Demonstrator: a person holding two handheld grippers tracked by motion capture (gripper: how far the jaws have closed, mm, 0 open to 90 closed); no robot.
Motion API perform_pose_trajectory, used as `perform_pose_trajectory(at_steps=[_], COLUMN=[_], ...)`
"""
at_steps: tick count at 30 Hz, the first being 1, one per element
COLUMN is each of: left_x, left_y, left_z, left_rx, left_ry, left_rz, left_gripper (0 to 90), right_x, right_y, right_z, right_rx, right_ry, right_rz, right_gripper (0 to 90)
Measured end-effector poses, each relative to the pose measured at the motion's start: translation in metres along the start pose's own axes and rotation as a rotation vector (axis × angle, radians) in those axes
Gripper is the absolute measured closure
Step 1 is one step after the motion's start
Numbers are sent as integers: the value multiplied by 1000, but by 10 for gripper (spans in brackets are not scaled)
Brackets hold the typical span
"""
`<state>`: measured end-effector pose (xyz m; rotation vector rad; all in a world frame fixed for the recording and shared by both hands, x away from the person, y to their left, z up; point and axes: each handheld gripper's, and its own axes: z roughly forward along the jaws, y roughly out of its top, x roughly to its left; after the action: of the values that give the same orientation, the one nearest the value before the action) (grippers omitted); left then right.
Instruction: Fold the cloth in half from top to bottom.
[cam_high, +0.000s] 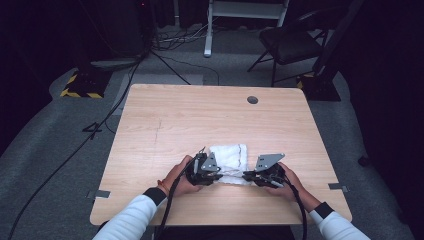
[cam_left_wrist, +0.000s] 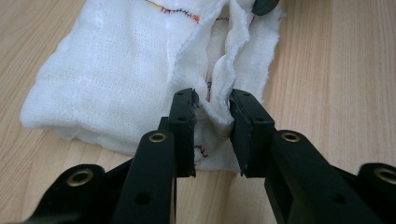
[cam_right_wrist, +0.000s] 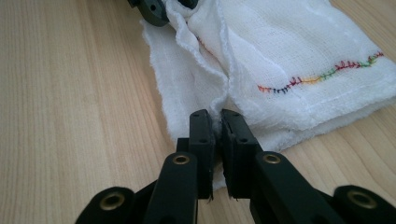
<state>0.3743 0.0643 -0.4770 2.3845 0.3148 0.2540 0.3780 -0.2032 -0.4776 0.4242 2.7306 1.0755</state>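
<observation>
The light fell from above onto my table, and the wood looked bright and warm. All around the table the room was very dark, almost black at the far sides. The picture from high up was soft and a bit grainy. My hands made small dark shadows on the table just under them. Up close, the white cloth was so bright that its weave nearly washed out. My black jaws nearest the camera looked a little blurry, and the table past the cloth went fuzzy too. Nothing shone or glared.
</observation>
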Motion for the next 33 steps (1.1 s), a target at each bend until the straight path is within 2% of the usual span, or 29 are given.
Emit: perform_pose_trajectory(at_steps=[2,5,11,18,23,27,29,31,33], left_x=[-2,-4,-10,-10,-9,-11,-10,-5,-1], left_y=[-2,-4,-10,-12,-15,-21,-23,-24,-23], left_z=[-2,-5,-6,-2,-6,-12,-16,-22,-26], left_rx=[2,3,27,42,42,34,19,-11,-43], left_ry=[-7,-9,-24,-35,-44,-49,-38,-5,15], left_rz=[0,-7,11,-2,-25,-39,-67,-112,-142], left_gripper=[759,773,807,854,852,821,738,633,588], right_x=[1,3,8,10,9,9,7,4,0], right_y=[0,-1,-7,-15,-22,-24,-22,-19,-17], right_z=[-1,-2,-5,-6,-8,-14,-19,-23,-25], right_rx=[-2,0,1,16,31,19,0,-23,-35], right_ry=[-1,-4,-8,-18,-21,-39,-67,-91,-113], right_rz=[-4,-10,-7,7,24,31,49,74,97], right_gripper=[835,831,806,818,800,720,627,554,496])
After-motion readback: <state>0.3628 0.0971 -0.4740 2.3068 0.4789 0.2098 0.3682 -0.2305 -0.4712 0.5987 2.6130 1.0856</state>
